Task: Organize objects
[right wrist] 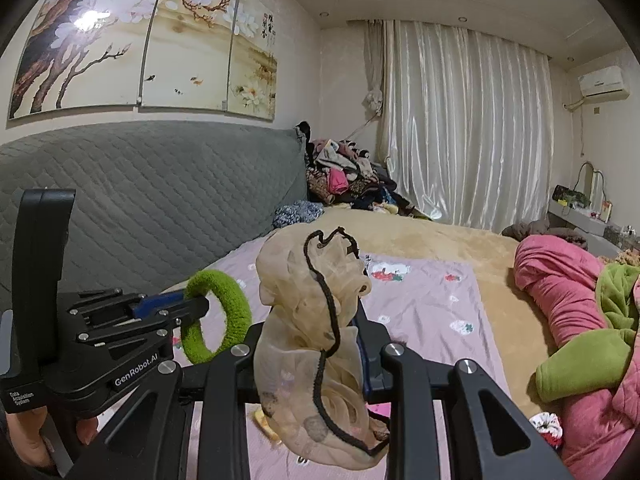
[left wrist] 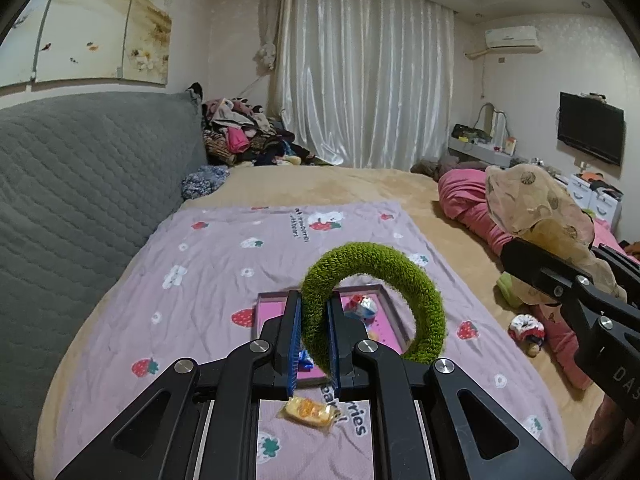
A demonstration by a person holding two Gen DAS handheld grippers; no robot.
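Two grippers hang above the bed: the left gripper (left wrist: 314, 320) is clamped on a green fuzzy ring (left wrist: 376, 276), over the pink tray (left wrist: 276, 300) on the lilac sheet (left wrist: 208, 248); the right gripper (right wrist: 316, 344) pinches a beige gauzy scrunchie (right wrist: 308, 320), held aloft.

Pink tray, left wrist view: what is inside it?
In the pink tray lies a red-white-blue wrapped item; the green fuzzy ring and left gripper cover the rest.

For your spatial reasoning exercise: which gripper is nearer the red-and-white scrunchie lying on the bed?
Right. The right gripper, holding beige fabric, hangs just above the scrunchie; the left gripper is farther away, over the pink tray.
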